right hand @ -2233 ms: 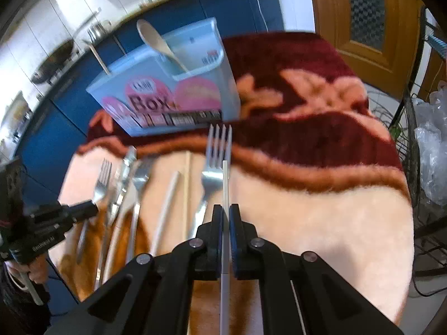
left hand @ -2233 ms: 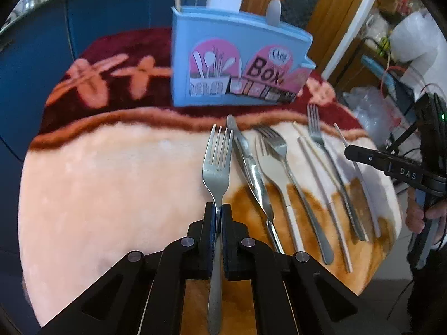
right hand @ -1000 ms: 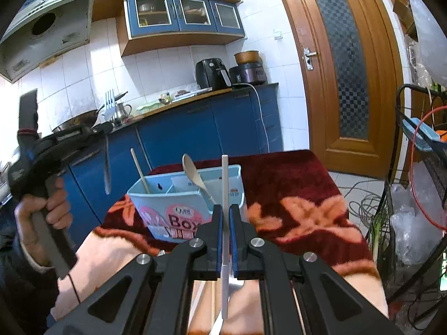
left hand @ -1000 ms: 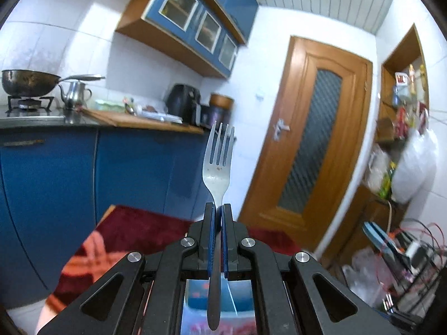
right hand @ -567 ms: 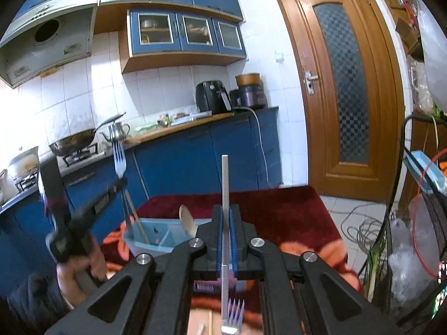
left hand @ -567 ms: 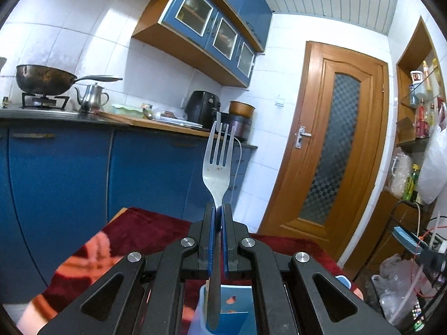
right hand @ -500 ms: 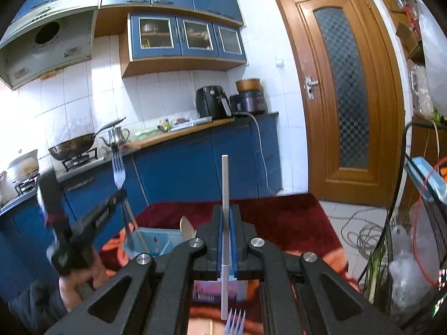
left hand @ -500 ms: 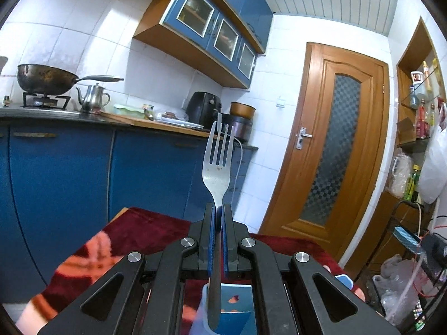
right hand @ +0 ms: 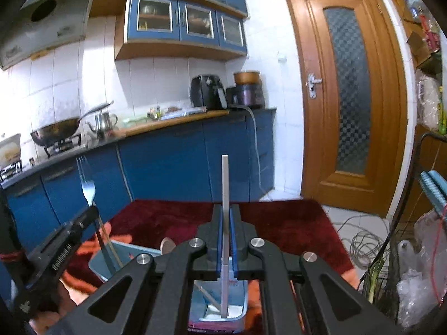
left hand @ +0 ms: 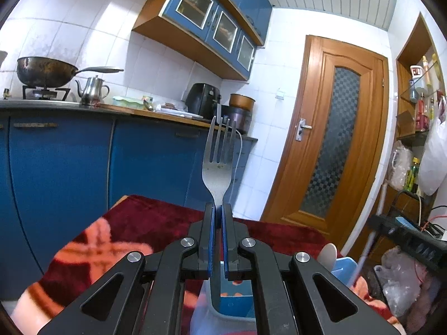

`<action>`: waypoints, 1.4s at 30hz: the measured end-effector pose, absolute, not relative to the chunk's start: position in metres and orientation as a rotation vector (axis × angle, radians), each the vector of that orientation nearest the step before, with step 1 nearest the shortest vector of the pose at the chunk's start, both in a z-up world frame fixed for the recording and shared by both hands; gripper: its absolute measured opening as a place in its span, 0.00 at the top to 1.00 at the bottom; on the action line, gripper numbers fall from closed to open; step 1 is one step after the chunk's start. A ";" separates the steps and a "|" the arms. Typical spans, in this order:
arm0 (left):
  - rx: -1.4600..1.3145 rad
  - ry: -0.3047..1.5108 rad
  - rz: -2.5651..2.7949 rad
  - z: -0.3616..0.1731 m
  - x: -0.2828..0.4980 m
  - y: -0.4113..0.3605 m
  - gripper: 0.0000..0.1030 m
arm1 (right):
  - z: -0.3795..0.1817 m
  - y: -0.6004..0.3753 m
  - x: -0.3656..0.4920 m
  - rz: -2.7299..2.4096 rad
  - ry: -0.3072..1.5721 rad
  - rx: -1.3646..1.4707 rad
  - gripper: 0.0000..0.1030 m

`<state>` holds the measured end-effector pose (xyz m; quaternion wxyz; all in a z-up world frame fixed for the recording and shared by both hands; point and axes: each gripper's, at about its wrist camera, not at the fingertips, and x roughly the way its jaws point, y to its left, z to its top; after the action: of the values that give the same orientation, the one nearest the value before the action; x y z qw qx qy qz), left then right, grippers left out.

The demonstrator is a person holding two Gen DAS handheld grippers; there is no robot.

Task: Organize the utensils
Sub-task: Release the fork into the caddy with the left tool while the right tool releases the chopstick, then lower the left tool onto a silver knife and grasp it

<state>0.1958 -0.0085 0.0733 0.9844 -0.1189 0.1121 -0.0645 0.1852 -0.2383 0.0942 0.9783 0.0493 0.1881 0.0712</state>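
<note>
My left gripper (left hand: 218,209) is shut on a steel fork (left hand: 219,162), held upright with tines up; its handle end hangs over a compartment of the light-blue utensil box (left hand: 237,305). My right gripper (right hand: 225,209) is shut on a white chopstick (right hand: 225,189), upright, its lower end down inside the right compartment of the box (right hand: 237,316). In the right wrist view the left gripper (right hand: 92,212) with the fork (right hand: 86,187) stands over the box's left end. A wooden spoon (right hand: 167,245) and a wooden stick (right hand: 111,247) stand in the box.
The box sits on a table under a dark red and peach blanket (right hand: 279,223). Blue kitchen cabinets (right hand: 181,164) and a counter stand behind. A wooden door (right hand: 346,92) is at right, with cables (right hand: 363,245) and plastic bags (left hand: 402,279) on the floor.
Both grippers lifted their utensils off the table, turned them upright and have come down over the box. The chopstick's lower end now sits inside the box; the fork's handle has dropped closer to it.
</note>
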 end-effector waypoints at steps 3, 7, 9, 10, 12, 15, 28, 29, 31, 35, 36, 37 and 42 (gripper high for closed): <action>-0.233 0.259 -0.159 0.071 0.196 -0.010 0.96 | 0.083 -0.239 0.188 0.156 0.415 0.120 0.93; -0.226 0.304 -0.183 0.069 0.193 -0.012 0.94 | 0.078 -0.242 0.183 0.174 0.417 0.157 0.69; -0.224 0.307 -0.185 0.070 0.189 -0.011 0.90 | 0.078 -0.245 0.178 0.180 0.408 0.169 0.68; -0.225 0.307 -0.184 0.070 0.186 -0.010 0.84 | 0.079 -0.246 0.176 0.180 0.406 0.173 0.68; -0.229 0.306 -0.193 0.073 0.180 -0.009 0.78 | 0.080 -0.247 0.170 0.185 0.399 0.183 0.67; -0.222 0.315 -0.198 0.076 0.173 -0.008 0.77 | 0.083 -0.252 0.161 0.193 0.396 0.201 0.66; -0.143 0.423 -0.202 0.085 0.140 -0.014 0.76 | 0.083 -0.262 0.120 0.207 0.445 0.250 0.58; -0.131 0.433 -0.200 0.085 0.136 -0.015 0.76 | 0.083 -0.262 0.116 0.206 0.449 0.250 0.58; -0.113 0.454 -0.196 0.085 0.131 -0.017 0.76 | 0.081 -0.265 0.111 0.205 0.460 0.252 0.56; -0.093 0.508 -0.192 0.082 0.120 -0.018 0.74 | 0.075 -0.268 0.100 0.209 0.496 0.269 0.54; -0.082 0.527 -0.194 0.080 0.118 -0.018 0.72 | 0.072 -0.270 0.098 0.218 0.509 0.281 0.54; -0.074 0.540 -0.196 0.078 0.117 -0.019 0.71 | 0.068 -0.272 0.096 0.229 0.524 0.298 0.53; -0.041 0.626 -0.198 0.065 0.109 -0.021 0.70 | 0.051 -0.277 0.089 0.241 0.606 0.332 0.53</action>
<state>0.1095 -0.0207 0.0646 0.9463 -0.0202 0.3076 -0.0973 0.0888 -0.2766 0.0509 0.9337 0.1625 0.2965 0.1177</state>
